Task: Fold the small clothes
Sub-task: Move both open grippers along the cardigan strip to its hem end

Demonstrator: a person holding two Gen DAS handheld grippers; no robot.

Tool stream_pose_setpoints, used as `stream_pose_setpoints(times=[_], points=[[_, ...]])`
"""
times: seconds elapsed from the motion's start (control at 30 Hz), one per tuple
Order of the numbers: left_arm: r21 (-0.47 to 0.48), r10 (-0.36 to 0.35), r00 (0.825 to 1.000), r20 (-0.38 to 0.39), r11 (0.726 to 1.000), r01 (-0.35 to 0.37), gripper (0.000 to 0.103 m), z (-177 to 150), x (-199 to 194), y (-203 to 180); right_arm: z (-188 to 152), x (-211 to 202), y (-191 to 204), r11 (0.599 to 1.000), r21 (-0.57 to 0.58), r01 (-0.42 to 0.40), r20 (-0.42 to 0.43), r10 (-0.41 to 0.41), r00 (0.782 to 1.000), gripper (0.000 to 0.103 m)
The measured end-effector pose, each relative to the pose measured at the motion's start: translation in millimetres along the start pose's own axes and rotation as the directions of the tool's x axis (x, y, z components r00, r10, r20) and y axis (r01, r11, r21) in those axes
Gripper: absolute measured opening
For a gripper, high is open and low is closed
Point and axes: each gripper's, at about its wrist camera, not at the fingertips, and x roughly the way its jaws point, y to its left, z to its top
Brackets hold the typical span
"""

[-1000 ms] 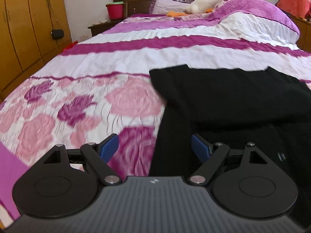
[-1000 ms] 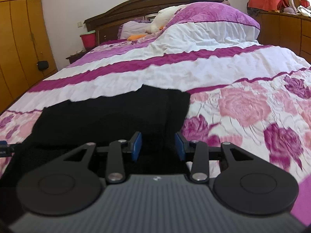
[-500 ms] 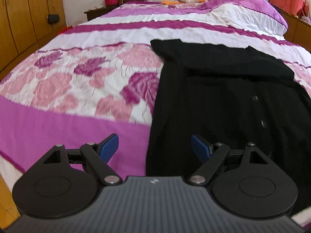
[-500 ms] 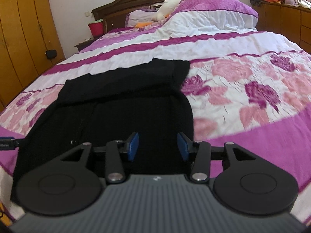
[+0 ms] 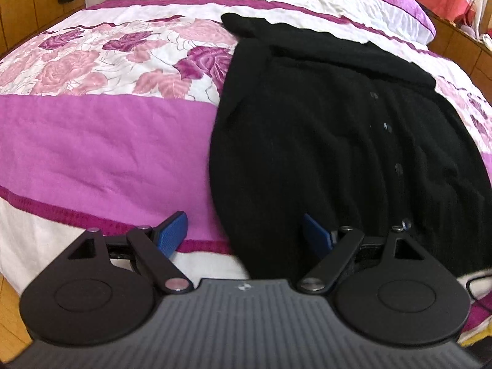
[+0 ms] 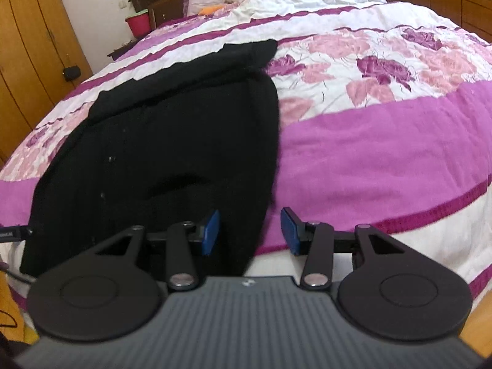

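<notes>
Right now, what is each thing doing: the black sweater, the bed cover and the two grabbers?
Black cardigan: lying flat on the bed, buttoned, top part folded over.
Bedspread: spread out.
Left gripper: open, holding nothing.
Right gripper: open, holding nothing, jaws just widened.

Two close wrist views, angled down across a bed (image 5: pixel 101 141) from its foot; a black garment (image 6: pixel 172 141) is shared.
</notes>
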Motion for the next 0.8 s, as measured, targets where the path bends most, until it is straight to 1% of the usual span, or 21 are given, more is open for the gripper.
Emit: stream_pose_setpoints(times=[0.27, 0.43, 0.53, 0.67, 0.73, 0.8], points=[[0.058, -0.014, 1.000, 0.009, 0.998, 0.014, 0.085, -19, -7, -10, -17, -5, 4, 0.999, -0.025, -0.028, -0.025, 0.027, 0.999, 0.047], [0.063, -0.035, 0.999, 0.027, 0.997, 0.033, 0.085, -25, -9, -12, -22, -5, 1, 0.998, 0.000, -0.061, -0.033, 0.061, 0.998, 0.047], [0.048, -0.036, 0.998, 0.042, 0.998, 0.034, 0.084, -26, -3, -12, -23, -1, -1, 0.994, 0.022, -0.105, -0.042, 0.106, 0.993, 0.049], [0.062, -0.049, 0.998, 0.050, 0.997, 0.046, 0.081, -25, -3, -14, -27, 2, -2, 0.982, 0.063, -0.178, -0.073, 0.182, 0.981, 0.050], [0.076, -0.064, 0.997, 0.051, 0.995, 0.060, 0.080, -27, -4, -16, -29, 3, -2, 0.979, 0.073, -0.193, -0.081, 0.199, 0.977, 0.049], [0.090, -0.051, 0.997, 0.050, 0.995, 0.046, 0.081, -28, -2, -19, -32, 5, -3, 0.978, 0.074, -0.195, -0.081, 0.201, 0.976, 0.049]])
